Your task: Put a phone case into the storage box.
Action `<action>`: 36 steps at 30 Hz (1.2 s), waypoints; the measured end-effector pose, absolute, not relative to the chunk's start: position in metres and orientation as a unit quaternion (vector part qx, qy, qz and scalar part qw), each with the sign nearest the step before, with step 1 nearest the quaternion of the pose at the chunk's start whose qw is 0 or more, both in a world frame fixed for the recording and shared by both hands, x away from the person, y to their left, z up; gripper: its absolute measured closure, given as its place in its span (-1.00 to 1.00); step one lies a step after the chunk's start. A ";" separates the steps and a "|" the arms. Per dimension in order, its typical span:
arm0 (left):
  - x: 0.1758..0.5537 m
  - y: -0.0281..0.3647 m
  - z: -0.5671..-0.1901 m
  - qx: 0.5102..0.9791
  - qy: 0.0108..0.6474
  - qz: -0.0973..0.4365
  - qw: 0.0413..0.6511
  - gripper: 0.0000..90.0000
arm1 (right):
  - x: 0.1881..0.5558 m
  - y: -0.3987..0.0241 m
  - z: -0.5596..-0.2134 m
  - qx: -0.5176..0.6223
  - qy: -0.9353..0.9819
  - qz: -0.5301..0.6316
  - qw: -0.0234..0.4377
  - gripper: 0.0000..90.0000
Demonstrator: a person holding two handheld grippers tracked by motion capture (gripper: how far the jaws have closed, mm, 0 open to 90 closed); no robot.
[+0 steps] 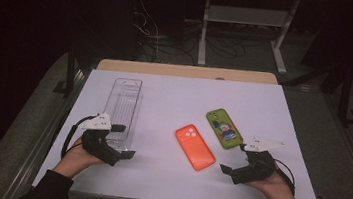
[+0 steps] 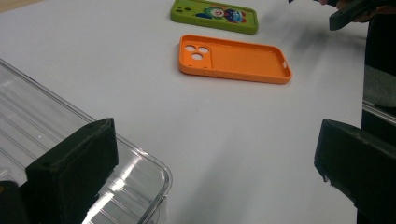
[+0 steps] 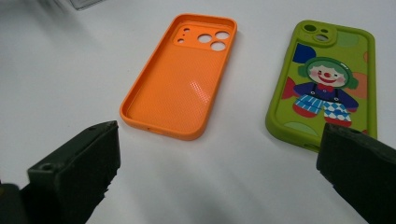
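Observation:
An orange phone case (image 1: 195, 147) lies inside-up at the middle of the white table (image 1: 175, 92), with a green clown-print case (image 1: 224, 128) just right of it. My left gripper (image 1: 124, 141) rests open at the near end of a clear plastic tray (image 1: 123, 106), with one jaw over the tray's corner. My right gripper (image 1: 233, 158) stands open in front of both cases, touching neither. In the right gripper view the orange case (image 3: 180, 84) and the green case (image 3: 327, 79) lie beyond the open jaws. In the left gripper view the tray (image 2: 70, 140) sits under the left jaw.
A wooden board (image 1: 187, 71) edges the table's far side. Behind it are a white metal frame (image 1: 247, 17) and loose cables on a dark floor. A person's hands and dark sleeves come in at the bottom. Bare table surface lies between the tray and the cases.

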State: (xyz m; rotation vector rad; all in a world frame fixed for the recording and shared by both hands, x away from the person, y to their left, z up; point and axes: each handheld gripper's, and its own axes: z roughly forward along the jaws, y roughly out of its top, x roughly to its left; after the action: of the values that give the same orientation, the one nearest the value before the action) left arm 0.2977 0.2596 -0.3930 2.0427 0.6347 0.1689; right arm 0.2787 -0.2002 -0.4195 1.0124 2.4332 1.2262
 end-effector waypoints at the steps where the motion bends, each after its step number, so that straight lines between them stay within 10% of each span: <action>1: 0.298 0.260 -0.393 0.835 0.262 0.068 0.478 -1.00 | 0.279 -0.201 -0.419 0.348 0.831 0.419 0.117 -1.00; 36: 0.297 0.259 -0.392 0.837 0.260 0.060 0.478 -1.00 | 0.317 -0.180 -0.399 0.369 0.829 0.401 0.125 -1.00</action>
State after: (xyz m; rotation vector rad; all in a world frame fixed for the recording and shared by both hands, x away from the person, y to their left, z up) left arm 0.2971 0.2591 -0.3921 2.0438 0.6345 0.1476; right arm 0.3166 -0.1799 -0.3990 1.0760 2.4164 1.1681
